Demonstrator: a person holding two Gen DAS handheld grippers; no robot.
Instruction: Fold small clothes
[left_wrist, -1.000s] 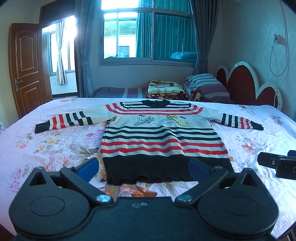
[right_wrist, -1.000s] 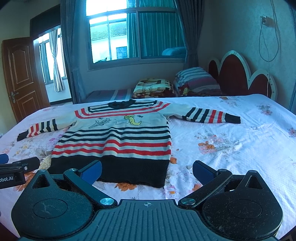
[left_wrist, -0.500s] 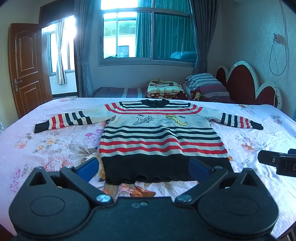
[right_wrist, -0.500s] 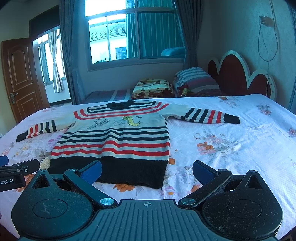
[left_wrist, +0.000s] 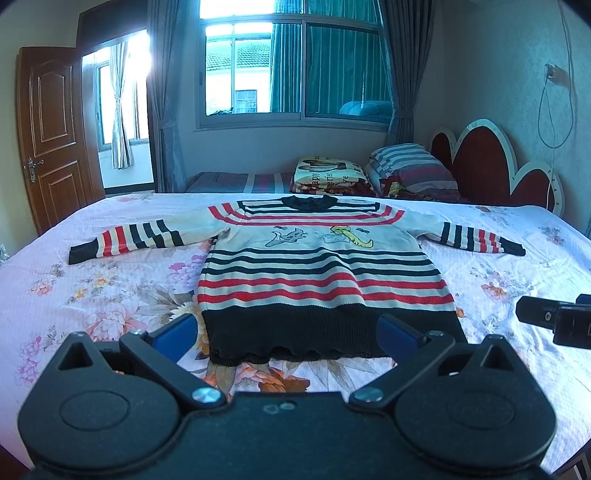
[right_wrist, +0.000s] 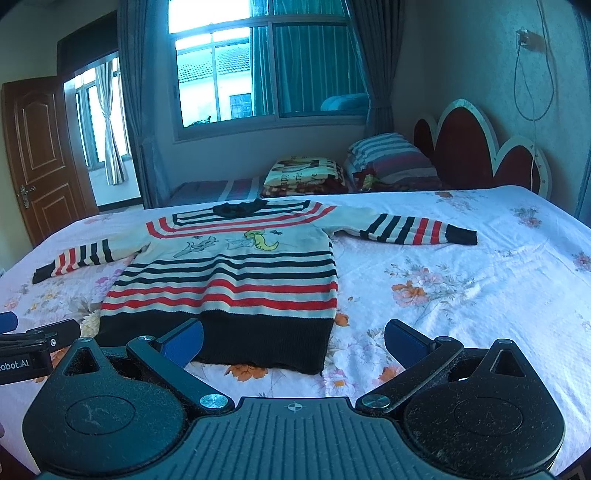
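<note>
Left wrist view: a striped sweater (left_wrist: 321, 273) is seen lying flat on the bed (left_wrist: 92, 295), front side up, with both sleeves spread out to the sides and the dark hem nearest to the camera. The left claw (left_wrist: 284, 332) is held open and empty, just before the hem, and nothing is touched by it. From the right wrist view, the right claw (right_wrist: 295, 338) is also held open and empty, near the right corner of the hem. No fold is made yet, so the task is judged to be at its start. The sweater is knitted, so it is expected to be soft, light and a little stretchy; it can sag and wrinkle when it is lifted. A good hold is probably offered by the cuffs (right_wrist: 461, 236) or by the thick hem (right_wrist: 258, 339) corners.
</note>
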